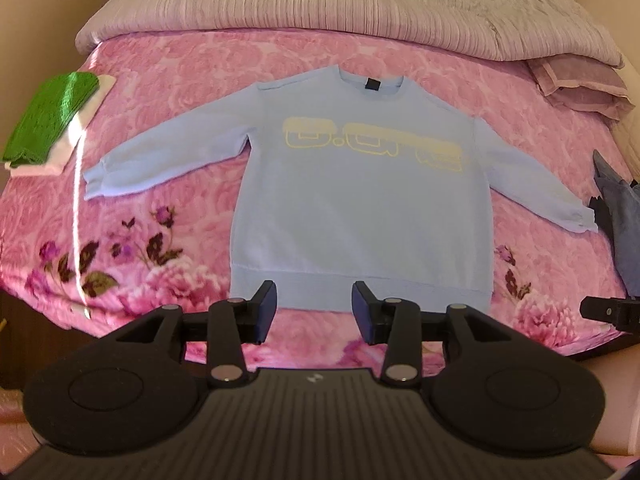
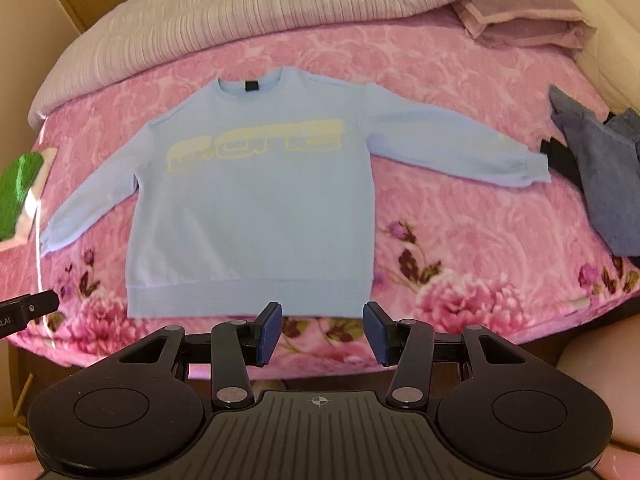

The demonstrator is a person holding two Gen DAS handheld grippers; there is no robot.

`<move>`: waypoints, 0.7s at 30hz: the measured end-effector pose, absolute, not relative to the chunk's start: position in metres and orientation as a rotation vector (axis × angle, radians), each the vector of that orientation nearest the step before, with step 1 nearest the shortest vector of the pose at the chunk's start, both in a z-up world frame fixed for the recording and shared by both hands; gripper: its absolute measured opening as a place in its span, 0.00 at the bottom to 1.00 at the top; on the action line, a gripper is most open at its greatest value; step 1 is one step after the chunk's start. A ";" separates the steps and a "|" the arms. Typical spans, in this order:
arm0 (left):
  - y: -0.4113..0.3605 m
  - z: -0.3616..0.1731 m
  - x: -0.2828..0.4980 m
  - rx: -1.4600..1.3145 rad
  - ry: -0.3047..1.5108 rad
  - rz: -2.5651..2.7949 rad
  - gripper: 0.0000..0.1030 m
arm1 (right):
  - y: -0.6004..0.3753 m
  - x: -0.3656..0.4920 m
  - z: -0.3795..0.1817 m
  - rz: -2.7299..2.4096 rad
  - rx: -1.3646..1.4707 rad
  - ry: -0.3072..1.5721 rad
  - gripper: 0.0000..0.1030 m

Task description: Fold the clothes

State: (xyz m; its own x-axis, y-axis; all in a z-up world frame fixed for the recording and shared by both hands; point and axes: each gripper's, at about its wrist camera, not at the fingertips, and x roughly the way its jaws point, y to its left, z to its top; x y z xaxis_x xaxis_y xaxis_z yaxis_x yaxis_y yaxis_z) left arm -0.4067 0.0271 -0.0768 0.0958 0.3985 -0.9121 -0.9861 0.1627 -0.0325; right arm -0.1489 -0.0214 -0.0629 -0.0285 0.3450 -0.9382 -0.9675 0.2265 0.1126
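Note:
A light blue sweatshirt (image 1: 360, 208) with yellow lettering lies flat, face up, on the pink floral bedspread (image 1: 168, 80), both sleeves spread out sideways. It also shows in the right wrist view (image 2: 256, 216). My left gripper (image 1: 314, 312) is open and empty, hovering just before the sweatshirt's hem. My right gripper (image 2: 322, 334) is open and empty, near the hem's right part, above the bed's front edge. A part of the right gripper (image 1: 608, 312) shows at the right edge of the left wrist view.
A folded green and white stack (image 1: 48, 120) lies at the bed's left. A grey-blue and dark garment heap (image 2: 600, 168) lies at the right, beside the right cuff. A grey ribbed duvet (image 1: 320, 4) and a mauve pillow (image 2: 528, 20) lie at the back.

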 end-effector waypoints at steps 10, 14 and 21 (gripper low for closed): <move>0.000 -0.072 -0.387 -0.852 0.911 1.269 0.38 | -0.032 -0.144 -0.052 1.274 -0.805 1.089 0.49; -0.003 -0.068 -0.380 -0.845 0.909 1.278 0.38 | -0.031 -0.147 -0.047 1.305 -0.826 1.064 0.49; -0.003 -0.064 -0.376 -0.842 0.907 1.294 0.38 | -0.026 -0.146 -0.044 1.334 -0.840 1.050 0.50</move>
State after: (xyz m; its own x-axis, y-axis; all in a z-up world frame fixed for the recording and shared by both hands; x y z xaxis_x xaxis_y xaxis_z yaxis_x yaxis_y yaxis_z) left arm -0.3756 -0.0025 -0.0645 0.0511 0.4149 -0.9084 -0.9955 0.0944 -0.0129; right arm -0.1460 -0.0255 -0.0436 -0.0586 0.3439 -0.9372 -0.9917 0.0874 0.0941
